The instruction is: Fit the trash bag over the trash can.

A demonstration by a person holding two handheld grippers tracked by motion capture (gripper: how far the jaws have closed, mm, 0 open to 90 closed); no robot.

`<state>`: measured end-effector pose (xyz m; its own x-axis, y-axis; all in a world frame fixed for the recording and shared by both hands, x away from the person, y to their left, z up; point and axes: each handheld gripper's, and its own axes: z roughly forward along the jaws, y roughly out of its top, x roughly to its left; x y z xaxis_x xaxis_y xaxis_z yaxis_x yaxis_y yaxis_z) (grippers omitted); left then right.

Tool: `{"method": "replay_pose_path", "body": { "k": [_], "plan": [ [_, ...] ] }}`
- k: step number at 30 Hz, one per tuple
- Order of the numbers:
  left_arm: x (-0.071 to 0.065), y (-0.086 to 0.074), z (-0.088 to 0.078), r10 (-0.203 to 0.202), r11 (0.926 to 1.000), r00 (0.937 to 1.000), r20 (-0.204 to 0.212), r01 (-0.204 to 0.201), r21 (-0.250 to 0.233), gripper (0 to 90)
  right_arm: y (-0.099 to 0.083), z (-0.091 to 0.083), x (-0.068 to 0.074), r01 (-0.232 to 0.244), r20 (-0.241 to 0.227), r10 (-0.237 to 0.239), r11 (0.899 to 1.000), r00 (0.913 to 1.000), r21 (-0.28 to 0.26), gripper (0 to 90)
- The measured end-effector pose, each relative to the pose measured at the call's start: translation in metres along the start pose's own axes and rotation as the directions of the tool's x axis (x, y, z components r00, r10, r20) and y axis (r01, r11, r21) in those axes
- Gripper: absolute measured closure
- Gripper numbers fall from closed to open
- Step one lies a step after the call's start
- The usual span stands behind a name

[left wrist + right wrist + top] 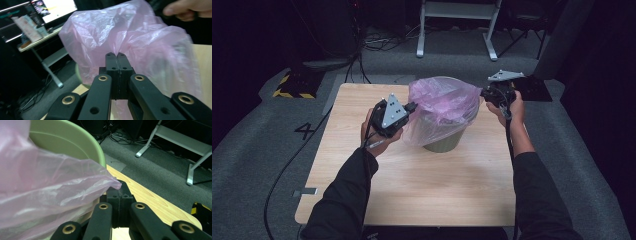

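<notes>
A translucent pink plastic bag lines a pale green round bin, which stands on a light wood-grain tabletop. Beside the bin, each black two-jaw tool carries a grey three-cornered plate. Beyond the bin, dark grey carpet bears a yellow-and-black striped block. The sleeves are black.

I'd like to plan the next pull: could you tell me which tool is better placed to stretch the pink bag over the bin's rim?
Probably the right tool: it pinches the pink bag beside the green bin.
</notes>
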<state>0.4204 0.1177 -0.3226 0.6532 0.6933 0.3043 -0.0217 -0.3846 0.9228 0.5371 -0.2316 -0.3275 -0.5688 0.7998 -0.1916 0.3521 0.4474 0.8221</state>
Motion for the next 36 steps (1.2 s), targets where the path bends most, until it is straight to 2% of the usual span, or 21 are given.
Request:
{"method": "replay_pose_path", "body": {
  "k": [3,4,6,8,9,11,14,16,17,18,19,21,22,23,24,25,26,30,32,35,36],
  "plan": [
    [0.011,0.001,0.012,-0.032,0.9993,0.9989,-0.035,0.032,0.018,89.9,-0.001,0.003,-0.001,-0.003,-0.001,0.003,1.000,1.0000,0.006,90.0],
    [0.016,0.000,0.015,-0.055,0.9983,0.9980,-0.031,0.055,0.018,89.9,-0.002,0.004,-0.002,-0.007,-0.006,0.007,1.000,1.0000,0.005,90.0],
    [0.024,-0.001,0.022,-0.092,0.9954,0.9946,-0.048,0.093,0.023,89.9,-0.002,0.006,-0.002,-0.004,-0.005,0.004,1.000,1.0000,0.012,90.0],
    [0.033,-0.004,0.028,-0.132,0.9906,0.9895,-0.059,0.134,0.029,90.0,-0.003,0.009,-0.002,-0.006,-0.009,0.006,1.000,0.9999,0.018,90.0],
    [0.038,-0.006,0.033,-0.159,0.9857,0.9848,-0.069,0.163,0.045,90.0,-0.004,0.010,-0.003,-0.005,-0.009,0.006,1.000,0.9999,0.023,90.0],
    [0.046,-0.011,0.042,-0.188,0.9781,0.9782,-0.087,0.195,0.073,90.0,-0.005,0.013,-0.003,-0.013,-0.012,0.013,1.000,0.9998,0.028,90.0],
    [0.056,-0.022,0.055,-0.256,0.9565,0.9623,-0.093,0.266,0.121,90.0,-0.007,0.017,-0.003,-0.014,-0.022,0.014,0.999,0.9997,0.037,90.0],
    [0.059,-0.030,0.064,-0.284,0.9417,0.9540,-0.097,0.296,0.160,90.0,-0.009,0.020,-0.003,-0.016,-0.030,0.017,0.999,0.9994,0.045,90.0],
    [0.060,-0.035,0.067,-0.302,0.9324,0.9491,-0.090,0.314,0.180,90.0,-0.010,0.021,-0.003,-0.018,-0.032,0.019,0.999,0.9993,0.052,90.0],
    [0.062,-0.038,0.070,-0.313,0.9262,0.9460,-0.083,0.324,0.193,90.0,-0.012,0.023,-0.003,-0.018,-0.036,0.020,0.998,0.9992,0.055,90.0],
    [0.062,-0.044,0.073,-0.331,0.9159,0.9408,-0.075,0.339,0.215,90.0,-0.013,0.023,-0.003,-0.021,-0.041,0.023,0.998,0.9989,0.059,90.0],
    [0.063,-0.052,0.077,-0.347,0.9048,0.9362,-0.059,0.350,0.242,90.0,-0.017,0.026,-0.002,-0.023,-0.060,0.027,0.997,0.9978,0.067,90.0],
    [0.063,-0.056,0.079,-0.361,0.8979,0.9317,-0.042,0.359,0.254,90.0,-0.019,0.027,-0.001,-0.020,-0.068,0.025,0.997,0.9974,0.071,90.0],
    [0.062,-0.060,0.082,-0.362,0.8916,0.9316,-0.032,0.356,0.280,90.0,-0.021,0.028,-0.001,-0.024,-0.074,0.029,0.997,0.9969,0.071,90.0],
    [0.061,-0.063,0.083,-0.355,0.8899,0.9340,-0.036,0.350,0.293,90.0,-0.023,0.029,-0.002,-0.029,-0.086,0.035,0.997,0.9957,0.073,90.0],
    [0.060,-0.065,0.084,-0.361,0.8864,0.9321,-0.026,0.352,0.301,90.0,-0.025,0.030,-0.002,-0.033,-0.096,0.040,0.997,0.9946,0.076,90.0],
    [0.059,-0.068,0.085,-0.373,0.8839,0.9276,-0.013,0.360,0.299,90.0,-0.027,0.031,-0.002,-0.036,-0.105,0.045,0.996,0.9935,0.079,90.0],
    [0.053,-0.074,0.086,-0.379,0.8818,0.9252,0.019,0.355,0.311,90.0,-0.034,0.030,0.000,-0.048,-0.131,0.057,0.997,0.9898,0.067,90.0],
    [0.051,-0.076,0.085,-0.386,0.8809,0.9218,0.037,0.356,0.312,90.0,-0.036,0.029,0.001,-0.049,-0.146,0.057,0.997,0.9876,0.058,90.0],
    [0.046,-0.080,0.081,-0.374,0.8890,0.9246,0.074,0.334,0.313,90.0,-0.038,0.027,0.005,-0.037,-0.161,0.045,0.998,0.9859,0.052,90.0],
    [0.046,-0.081,0.078,-0.380,0.8904,0.9206,0.090,0.338,0.305,90.0,-0.040,0.026,0.006,-0.038,-0.163,0.045,0.998,0.9855,0.049,90.0]
  ]
}}
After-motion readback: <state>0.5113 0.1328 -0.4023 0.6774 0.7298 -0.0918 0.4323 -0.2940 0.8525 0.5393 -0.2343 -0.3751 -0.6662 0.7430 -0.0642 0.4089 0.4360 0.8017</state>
